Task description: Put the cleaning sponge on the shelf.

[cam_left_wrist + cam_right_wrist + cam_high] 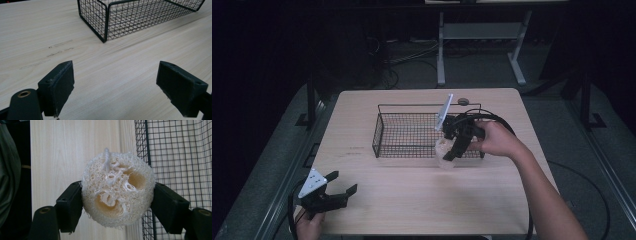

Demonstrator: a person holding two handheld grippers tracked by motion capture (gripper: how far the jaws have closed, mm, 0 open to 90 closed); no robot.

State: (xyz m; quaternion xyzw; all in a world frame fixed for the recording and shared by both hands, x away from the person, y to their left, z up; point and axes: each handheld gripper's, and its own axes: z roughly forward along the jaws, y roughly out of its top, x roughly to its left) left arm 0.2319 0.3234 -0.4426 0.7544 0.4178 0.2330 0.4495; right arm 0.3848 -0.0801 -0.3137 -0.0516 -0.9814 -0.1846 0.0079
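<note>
Gripping a round, pale cream loofah sponge slice (117, 190) between its two black jaws, the right gripper (450, 150) hung at the near right corner of the black wire mesh basket (384, 127), at about three o'clock from the middle of the light wooden table (412, 200). Both pads pressed into the fibrous sides of the sponge, which was clear of the tabletop and just outside the basket's wall in the right gripper view. The person's right hand (494, 139) held that gripper from the three o'clock side, its black cable (492, 117) looping over the wrist. Down at about seven o'clock on the table, the left gripper (339, 186) sat near the front edge with its jaws spread wide and nothing between them, well apart from the basket.
</note>
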